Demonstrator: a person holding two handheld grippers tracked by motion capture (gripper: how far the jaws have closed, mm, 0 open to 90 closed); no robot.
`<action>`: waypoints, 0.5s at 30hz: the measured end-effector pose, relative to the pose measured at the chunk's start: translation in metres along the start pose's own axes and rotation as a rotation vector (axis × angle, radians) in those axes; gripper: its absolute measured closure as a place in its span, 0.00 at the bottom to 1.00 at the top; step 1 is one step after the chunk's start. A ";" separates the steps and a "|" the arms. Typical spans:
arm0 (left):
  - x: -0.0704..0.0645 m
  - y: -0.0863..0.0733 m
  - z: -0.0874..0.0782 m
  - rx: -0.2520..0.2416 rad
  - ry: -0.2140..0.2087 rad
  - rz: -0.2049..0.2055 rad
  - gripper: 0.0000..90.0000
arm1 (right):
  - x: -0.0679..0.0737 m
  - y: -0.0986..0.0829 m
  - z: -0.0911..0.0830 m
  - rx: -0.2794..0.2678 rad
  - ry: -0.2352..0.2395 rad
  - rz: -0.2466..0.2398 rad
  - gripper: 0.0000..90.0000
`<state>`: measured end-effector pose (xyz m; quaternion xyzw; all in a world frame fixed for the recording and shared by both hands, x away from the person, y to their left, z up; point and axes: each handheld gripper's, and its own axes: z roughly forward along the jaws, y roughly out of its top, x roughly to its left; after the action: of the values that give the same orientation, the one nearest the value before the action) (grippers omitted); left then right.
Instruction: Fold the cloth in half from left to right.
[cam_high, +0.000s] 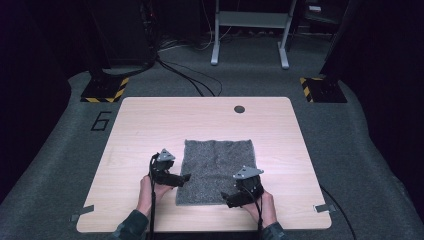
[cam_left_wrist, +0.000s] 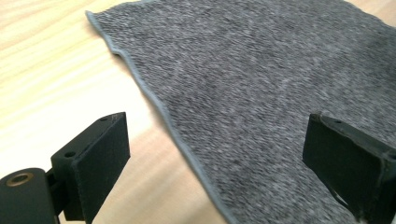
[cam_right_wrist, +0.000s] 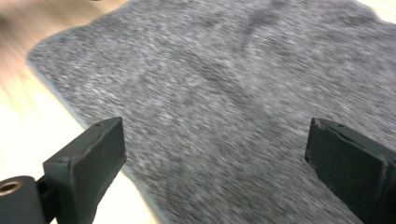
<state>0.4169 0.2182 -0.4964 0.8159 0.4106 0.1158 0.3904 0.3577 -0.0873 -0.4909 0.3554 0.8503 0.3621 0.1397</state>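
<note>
Grey, nubbly and square-cut, the flat woven cloth (cam_high: 216, 170) lies spread on the near half of the pale wooden desk (cam_high: 145, 125), a little right of the middle, its near edge close to the person's side. In the left gripper view the cloth (cam_left_wrist: 261, 93) shows a thin hemmed border running diagonally across the wood, one corner at the top left; in the right gripper view the cloth (cam_right_wrist: 224, 93) is blurred, with a rounded corner at the left.

The left claw (cam_high: 184, 177) sits at the cloth's left edge, jaws spread wide, one jaw over bare wood and the other over the fabric, gripping nothing. The right claw (cam_high: 227, 198) hovers at the near right part of the cloth, jaws likewise wide apart and empty, both over the fabric.

Further out, a small dark round hole (cam_high: 239, 109) marks the desk's far edge. Grey carpet (cam_high: 65, 150) surrounds the desk.
</note>
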 end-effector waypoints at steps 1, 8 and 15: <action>0.005 0.003 0.001 0.002 -0.002 -0.010 0.08 | 0.007 0.003 0.004 0.005 0.016 -0.004 0.04; 0.019 0.012 0.009 0.006 0.013 -0.045 0.05 | 0.028 0.014 0.016 0.006 0.060 -0.009 0.03; 0.032 0.023 0.022 0.006 0.026 -0.067 0.02 | 0.048 0.025 0.029 -0.005 0.096 -0.041 0.03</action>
<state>0.4618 0.2219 -0.4981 0.8011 0.4433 0.1121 0.3862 0.3504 -0.0259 -0.4926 0.3197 0.8623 0.3778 0.1071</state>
